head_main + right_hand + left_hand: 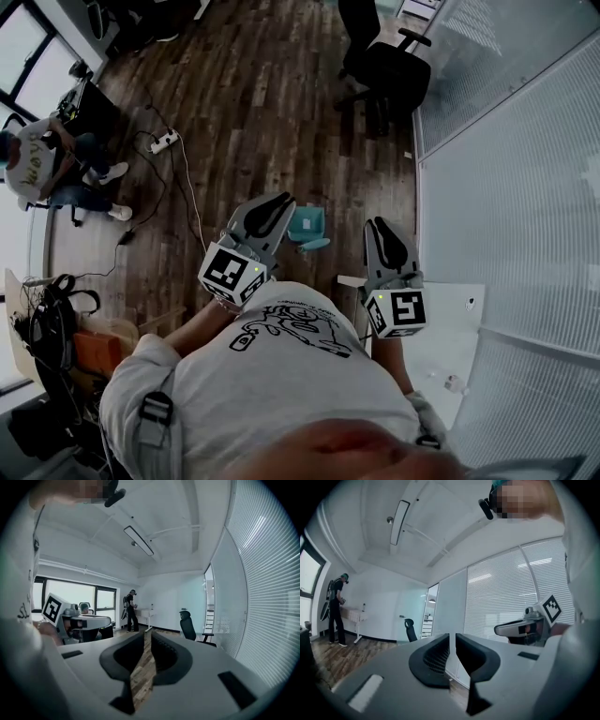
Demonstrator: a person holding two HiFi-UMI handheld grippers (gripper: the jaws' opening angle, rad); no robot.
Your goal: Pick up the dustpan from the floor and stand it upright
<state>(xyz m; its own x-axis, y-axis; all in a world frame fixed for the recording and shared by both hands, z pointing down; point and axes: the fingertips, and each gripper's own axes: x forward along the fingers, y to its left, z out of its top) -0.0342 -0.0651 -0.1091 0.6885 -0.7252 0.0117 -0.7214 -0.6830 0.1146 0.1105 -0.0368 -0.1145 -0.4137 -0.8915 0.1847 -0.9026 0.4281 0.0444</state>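
Dustpan (307, 228) lies on the floor (244, 112) toward its right edge, untouched. Your left gripper (279, 202) and right gripper (378, 225) hang above, jaws nearly together and empty. Whether it stands upright is unclear; if not, lower one gripper, open it and take the handle.

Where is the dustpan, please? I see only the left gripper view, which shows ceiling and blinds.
Observer: In the head view the teal dustpan is down on the wood floor, showing between the left tool and the right tool.
Operator: Thank you. Is the right tool holding anything?
Observer: No. In the right gripper view its jaws stand a narrow gap apart, and only floor shows through.
Operator: Is anything lying near the dustpan?
Observer: A white power strip with its cable lies on the floor, up and to the left in the head view, well apart from the dustpan.
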